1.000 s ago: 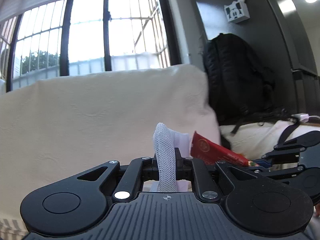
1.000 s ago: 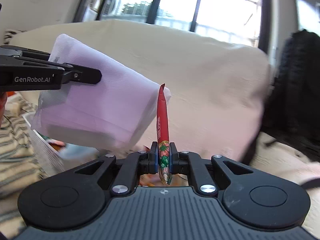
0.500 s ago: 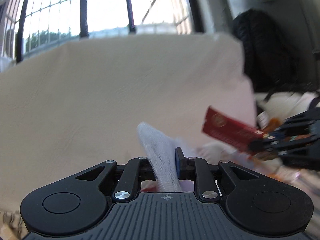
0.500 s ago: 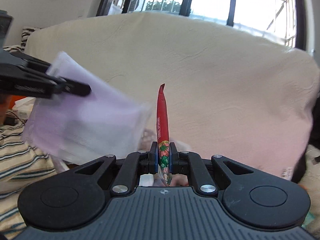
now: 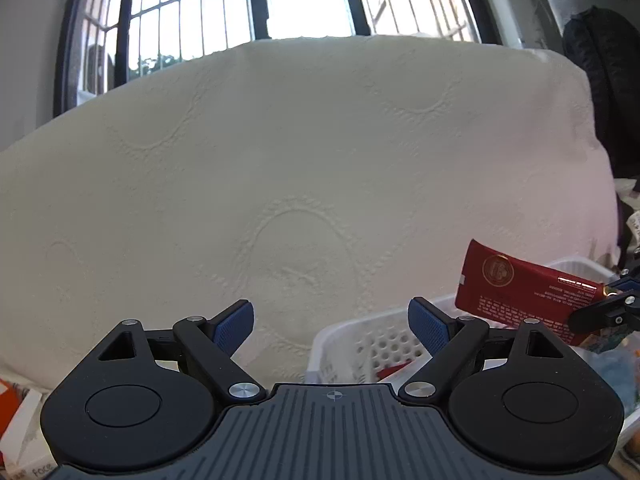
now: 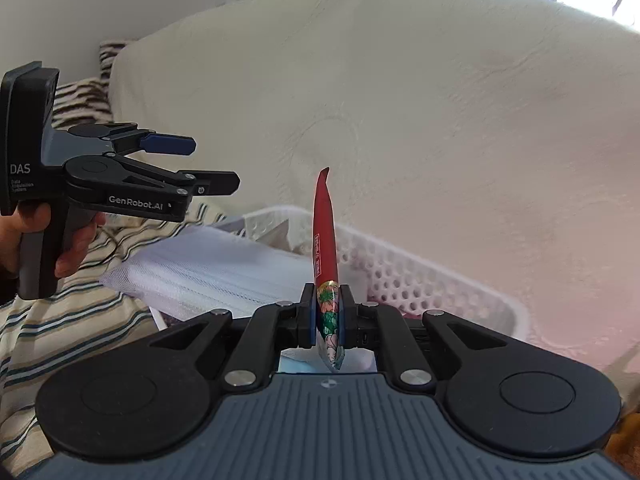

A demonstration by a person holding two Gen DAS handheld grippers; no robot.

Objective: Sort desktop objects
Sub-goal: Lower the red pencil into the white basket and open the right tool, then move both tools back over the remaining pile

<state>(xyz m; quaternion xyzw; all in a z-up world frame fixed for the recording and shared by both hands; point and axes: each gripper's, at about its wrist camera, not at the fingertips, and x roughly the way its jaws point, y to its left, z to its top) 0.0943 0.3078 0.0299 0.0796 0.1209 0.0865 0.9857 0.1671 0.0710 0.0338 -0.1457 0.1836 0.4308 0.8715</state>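
Observation:
My left gripper [image 5: 331, 324] is open and empty, held above the near corner of a white perforated basket [image 5: 372, 344]. In the right wrist view the left gripper [image 6: 208, 164] hovers above a white mesh pouch [image 6: 216, 268] that lies across the basket's left rim [image 6: 400, 272]. My right gripper [image 6: 326, 316] is shut on a flat red packet [image 6: 325, 236] with a floral end, held upright on edge over the basket. The red packet also shows in the left wrist view [image 5: 528, 292], at the right.
A large cream quilted cushion [image 5: 300, 168] stands right behind the basket. A striped cloth [image 6: 72, 312] lies left of the basket. A black backpack [image 5: 608, 80] hangs at the far right. Barred windows [image 5: 240, 4] are behind.
My left gripper opened and let go of the white mesh pouch, which now lies on the basket. Both grippers tilted down toward the basket. The right still holds the red packet.

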